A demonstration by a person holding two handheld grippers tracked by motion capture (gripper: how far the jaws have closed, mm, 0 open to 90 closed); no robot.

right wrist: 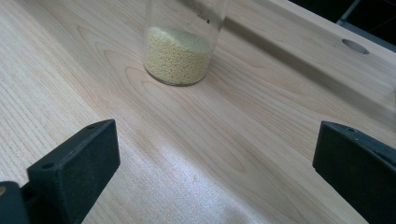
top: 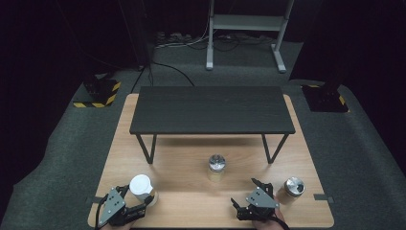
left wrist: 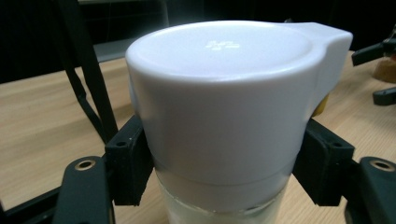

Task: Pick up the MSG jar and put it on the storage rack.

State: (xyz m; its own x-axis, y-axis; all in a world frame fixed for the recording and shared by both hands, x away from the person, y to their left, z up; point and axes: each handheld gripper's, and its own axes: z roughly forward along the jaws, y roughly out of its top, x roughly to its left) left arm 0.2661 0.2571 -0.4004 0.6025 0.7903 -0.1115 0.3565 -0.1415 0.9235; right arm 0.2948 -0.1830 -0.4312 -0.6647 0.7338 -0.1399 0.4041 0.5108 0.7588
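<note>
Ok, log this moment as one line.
left gripper: jaws against white-lidded jar | right gripper: open, empty | middle jar: ahead, untouched | right jar: untouched

Light wood surface sits on grey carpet floor. A dark shelf on thin black legs stands on its far half. On the near half: white-lidded jar at left, grain jar with metal lid in the middle, third metal-lidded jar at right. All upright, well apart.
</note>
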